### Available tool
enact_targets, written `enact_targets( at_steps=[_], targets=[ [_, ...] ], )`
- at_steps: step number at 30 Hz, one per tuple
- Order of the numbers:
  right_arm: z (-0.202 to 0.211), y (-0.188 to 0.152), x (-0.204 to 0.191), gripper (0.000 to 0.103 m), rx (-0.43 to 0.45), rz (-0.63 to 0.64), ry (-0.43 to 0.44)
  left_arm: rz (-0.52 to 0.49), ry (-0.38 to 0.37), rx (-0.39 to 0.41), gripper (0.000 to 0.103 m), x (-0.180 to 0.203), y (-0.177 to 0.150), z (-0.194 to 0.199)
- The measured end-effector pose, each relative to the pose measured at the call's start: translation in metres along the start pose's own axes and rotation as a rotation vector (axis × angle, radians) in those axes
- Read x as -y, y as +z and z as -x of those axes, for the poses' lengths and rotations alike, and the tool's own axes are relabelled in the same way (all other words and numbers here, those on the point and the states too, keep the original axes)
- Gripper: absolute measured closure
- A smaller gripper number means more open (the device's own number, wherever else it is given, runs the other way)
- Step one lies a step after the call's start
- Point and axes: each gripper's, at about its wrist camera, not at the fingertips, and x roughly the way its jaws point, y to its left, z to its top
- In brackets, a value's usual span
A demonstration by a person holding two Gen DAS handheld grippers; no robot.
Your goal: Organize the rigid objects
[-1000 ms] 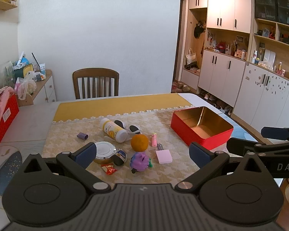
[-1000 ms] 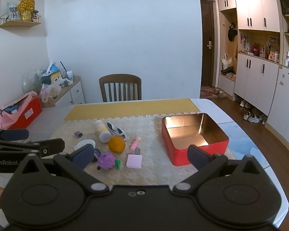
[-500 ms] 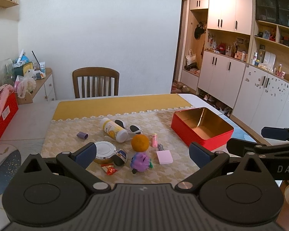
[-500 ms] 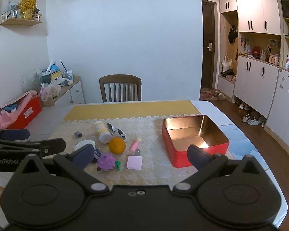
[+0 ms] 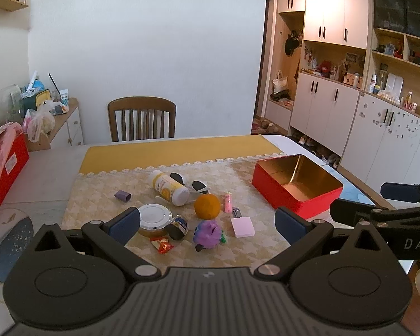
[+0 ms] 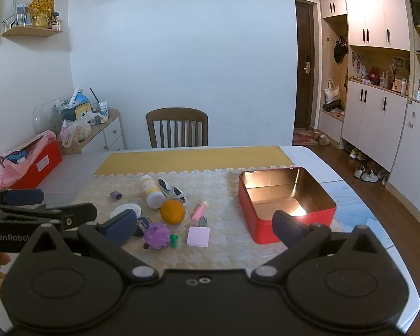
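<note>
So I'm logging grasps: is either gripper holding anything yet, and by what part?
Nothing is held: left gripper and right gripper are both open and empty.

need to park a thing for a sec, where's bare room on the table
Free: the yellow strip behind the clutter, and the mat between the pink pad and red tin. Crowded: around the orange, bottle and purple toy.

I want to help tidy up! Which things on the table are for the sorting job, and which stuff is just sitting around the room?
For the job: red tin, orange ball, white bottle, sunglasses, pink sticky pad, purple toy, pink tube, jar.

Just lying about: chair, red box on the left, shoes, cupboards.
</note>
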Motion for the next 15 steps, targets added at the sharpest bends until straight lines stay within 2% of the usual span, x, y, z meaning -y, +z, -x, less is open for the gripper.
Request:
enact_targets(
  at_steps=[15],
  targets=[
    [-0.0002,0.0024,-0.0002,0.0,0.012,0.01,-0.014,0.025,-0.021,0.004,0.0,-0.004,0.0003,-0.0018]
  ],
)
